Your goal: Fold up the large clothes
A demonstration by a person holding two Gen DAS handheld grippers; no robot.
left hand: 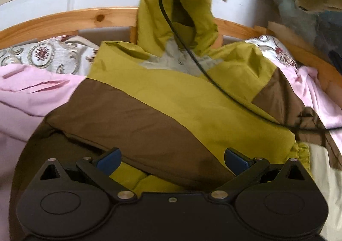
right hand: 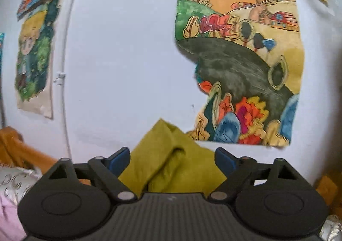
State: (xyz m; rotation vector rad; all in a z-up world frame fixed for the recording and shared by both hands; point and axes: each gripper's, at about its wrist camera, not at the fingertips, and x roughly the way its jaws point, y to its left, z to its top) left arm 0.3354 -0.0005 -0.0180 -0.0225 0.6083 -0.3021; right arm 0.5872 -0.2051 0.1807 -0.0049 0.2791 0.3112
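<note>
An olive-green and brown hooded jacket (left hand: 162, 99) lies on a bed over a pink sheet (left hand: 32, 95). Its hood (left hand: 177, 12) is lifted up toward the top of the left wrist view, where a hand holds the right gripper's body. My left gripper (left hand: 172, 158) is open, its blue pads wide apart over a folded brown sleeve of the jacket. My right gripper (right hand: 172, 158) has its jaws wide apart with olive fabric (right hand: 171, 161) of the jacket bunched between them; the pads do not visibly pinch it.
A wooden bed frame (left hand: 64, 20) runs behind the jacket. Patterned pillows (left hand: 47, 57) lie at the head of the bed. A black cable (left hand: 192, 57) hangs across the jacket. Drawings (right hand: 237, 65) hang on the white wall.
</note>
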